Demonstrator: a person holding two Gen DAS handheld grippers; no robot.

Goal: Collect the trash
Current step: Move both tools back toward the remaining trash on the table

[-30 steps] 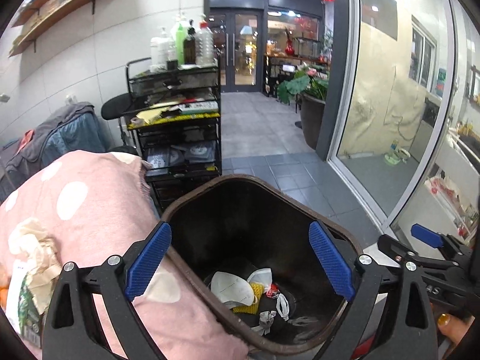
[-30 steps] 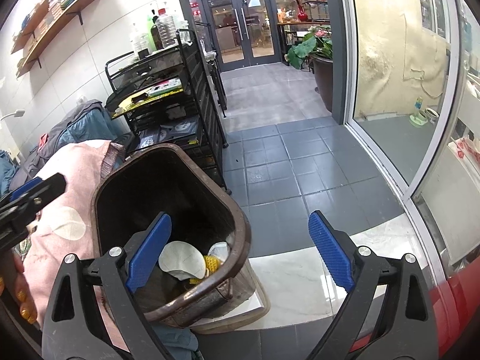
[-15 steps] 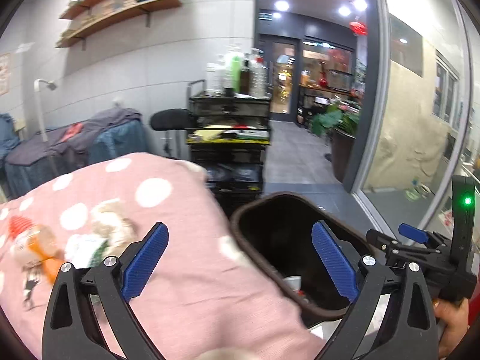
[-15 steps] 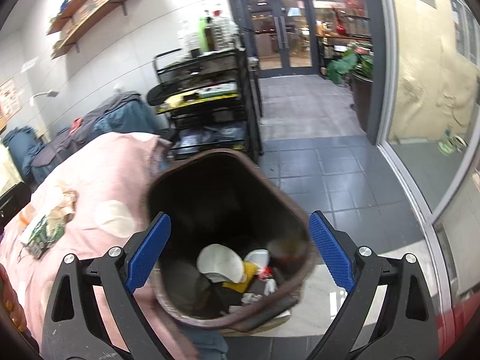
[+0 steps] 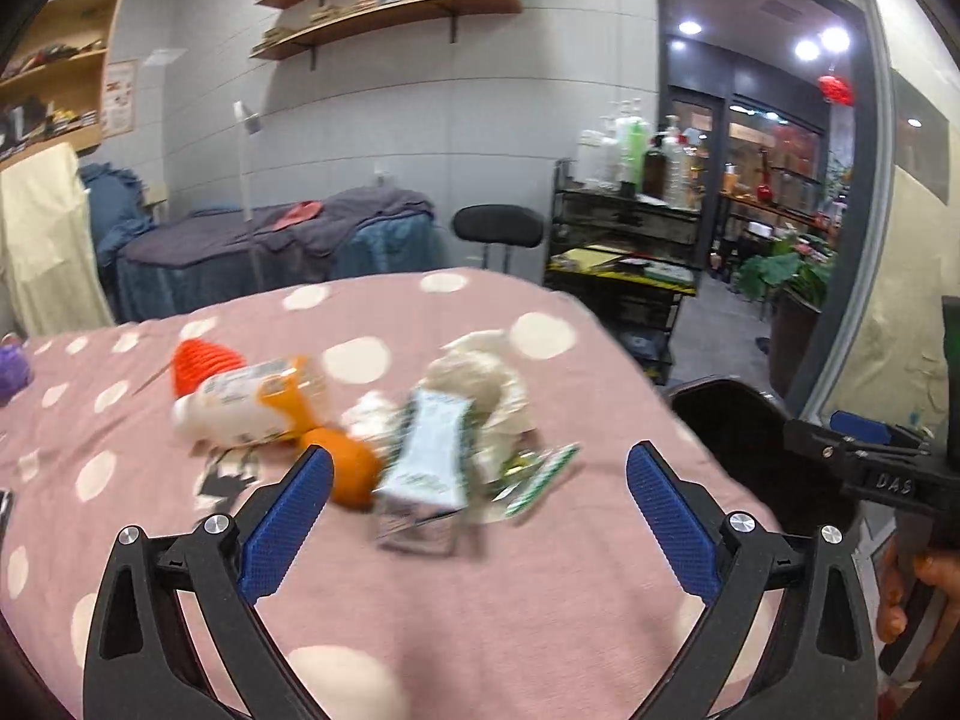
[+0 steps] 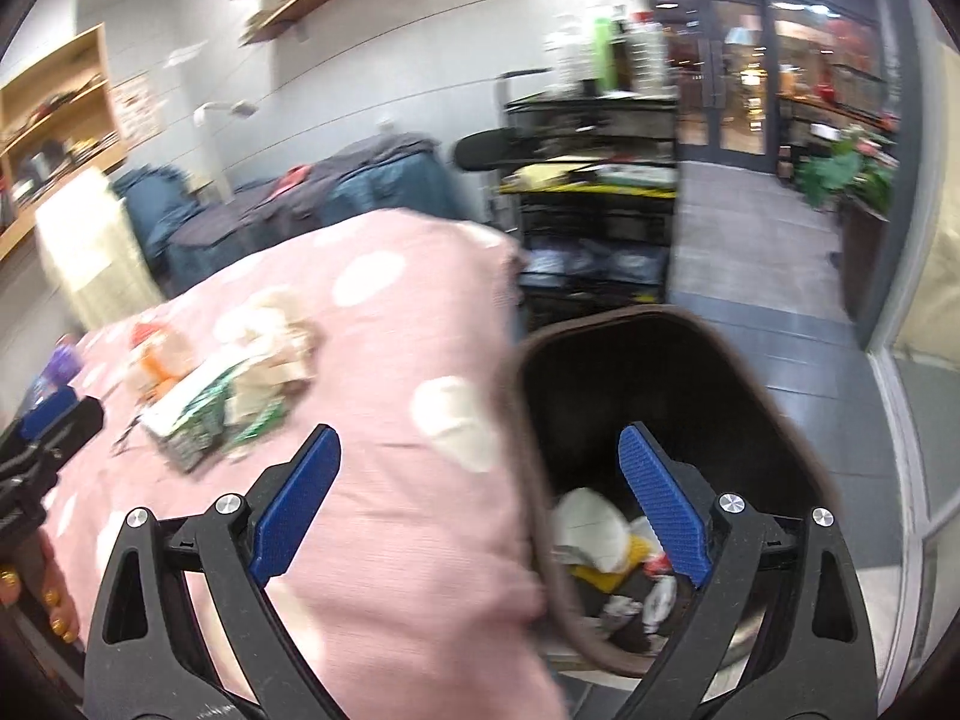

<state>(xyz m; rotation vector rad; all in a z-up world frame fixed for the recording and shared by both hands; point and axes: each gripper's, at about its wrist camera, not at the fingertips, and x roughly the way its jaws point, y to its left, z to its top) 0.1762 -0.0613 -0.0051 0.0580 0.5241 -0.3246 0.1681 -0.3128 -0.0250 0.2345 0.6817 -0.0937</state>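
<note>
A pile of trash lies on a pink polka-dot cover (image 5: 540, 600): a plastic bottle (image 5: 252, 399) with an orange label, an orange fruit (image 5: 351, 471), a pale green wrapper (image 5: 429, 456), crumpled tissue (image 5: 480, 375) and a red object (image 5: 204, 360). My left gripper (image 5: 480, 516) is open and empty, just short of the pile. A brown bin (image 6: 690, 396) with trash inside stands at the cover's right edge. My right gripper (image 6: 480, 510) is open and empty, over the bin's left rim. The pile also shows in the right wrist view (image 6: 222, 390).
A black wire cart (image 5: 624, 264) with bottles stands behind the bin. A black stool (image 5: 498, 228) and a blue-draped bed (image 5: 270, 240) are at the back. Glass wall (image 5: 912, 270) on the right, tiled floor (image 6: 750, 252) toward the doors.
Both grippers have swung left, away from the bin toward the cover. The trash pile has come to the middle of the left wrist view. Both stay open.
</note>
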